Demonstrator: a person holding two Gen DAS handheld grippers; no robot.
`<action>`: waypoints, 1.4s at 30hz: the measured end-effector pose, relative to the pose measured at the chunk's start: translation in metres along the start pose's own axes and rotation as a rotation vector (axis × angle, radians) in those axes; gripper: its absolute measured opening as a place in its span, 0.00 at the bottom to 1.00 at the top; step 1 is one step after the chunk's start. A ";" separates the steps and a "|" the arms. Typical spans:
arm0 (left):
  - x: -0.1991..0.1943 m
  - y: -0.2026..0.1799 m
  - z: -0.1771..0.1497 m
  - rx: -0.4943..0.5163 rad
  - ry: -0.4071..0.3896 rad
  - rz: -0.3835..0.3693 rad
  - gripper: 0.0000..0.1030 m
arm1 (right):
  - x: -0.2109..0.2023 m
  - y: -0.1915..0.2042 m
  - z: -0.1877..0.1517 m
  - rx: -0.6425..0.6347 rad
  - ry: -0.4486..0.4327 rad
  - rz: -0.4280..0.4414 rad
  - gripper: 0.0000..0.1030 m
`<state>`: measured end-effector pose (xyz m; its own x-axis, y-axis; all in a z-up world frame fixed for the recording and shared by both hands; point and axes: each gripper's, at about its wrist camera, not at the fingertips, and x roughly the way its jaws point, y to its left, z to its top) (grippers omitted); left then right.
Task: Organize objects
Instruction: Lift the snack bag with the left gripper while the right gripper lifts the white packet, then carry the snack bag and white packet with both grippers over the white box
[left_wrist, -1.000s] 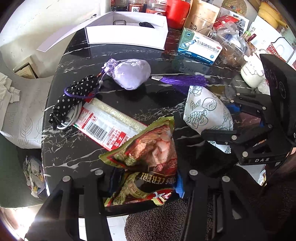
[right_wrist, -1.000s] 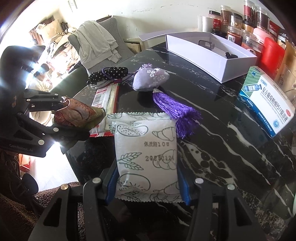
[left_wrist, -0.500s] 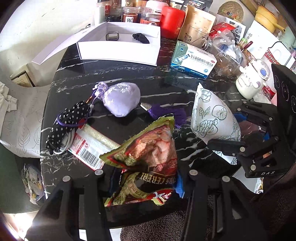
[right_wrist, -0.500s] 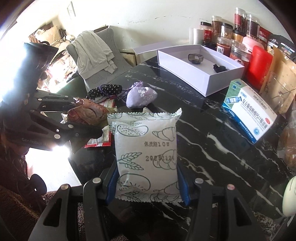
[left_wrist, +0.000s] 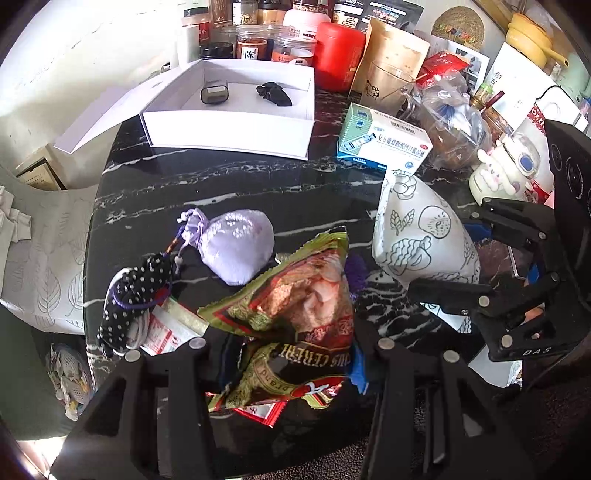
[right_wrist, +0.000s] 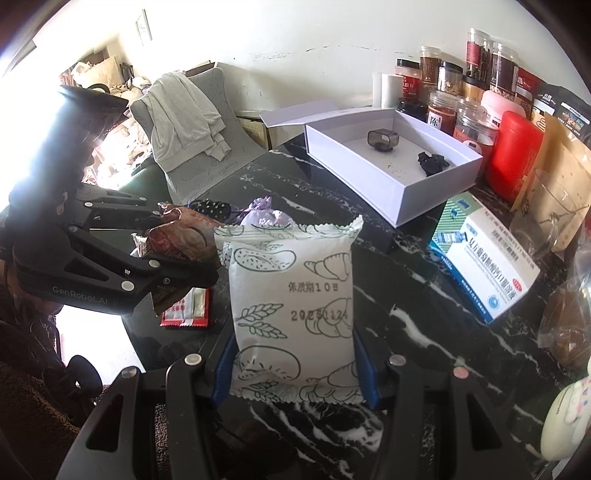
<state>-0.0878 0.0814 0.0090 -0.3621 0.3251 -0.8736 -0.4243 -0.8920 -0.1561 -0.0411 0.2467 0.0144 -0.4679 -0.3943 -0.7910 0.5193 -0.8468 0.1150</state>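
Note:
My left gripper (left_wrist: 286, 354) is shut on a green and red cereal snack packet (left_wrist: 295, 306), held above the black marble table (left_wrist: 229, 184). My right gripper (right_wrist: 293, 369) is shut on a white bread packet (right_wrist: 291, 302) printed with line drawings; the same white bread packet (left_wrist: 417, 236) hangs at the right of the left wrist view. An open white box (left_wrist: 236, 110) stands at the back with a small dark case (left_wrist: 214, 94) and a black item (left_wrist: 275, 94) inside. On the table lie a purple pouch (left_wrist: 236, 247), a polka-dot pouch (left_wrist: 136, 295) and a red and white sachet (left_wrist: 166, 328).
A blue and white medicine box (left_wrist: 384, 140) lies right of the white box. Jars, a red canister (left_wrist: 341, 51), a glass mug (left_wrist: 388, 88) and bagged food crowd the back and right. A grey chair (right_wrist: 192, 122) with cloth stands beyond the table's far-left edge.
Both grippers have risen with their packets and drawn toward the white box, which now looks nearer. The items on the table have not moved.

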 end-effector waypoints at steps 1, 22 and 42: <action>0.000 0.001 0.004 -0.001 0.000 0.001 0.44 | 0.000 -0.002 0.003 -0.001 -0.003 0.000 0.53; 0.018 0.017 0.078 0.019 0.011 0.025 0.44 | 0.017 -0.044 0.064 -0.028 -0.019 -0.016 0.53; 0.048 0.057 0.158 0.012 -0.002 0.036 0.44 | 0.052 -0.082 0.126 -0.033 -0.029 -0.024 0.53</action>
<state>-0.2607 0.0954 0.0315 -0.3791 0.2933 -0.8776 -0.4210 -0.8993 -0.1186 -0.1981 0.2504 0.0397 -0.5007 -0.3846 -0.7755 0.5307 -0.8441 0.0760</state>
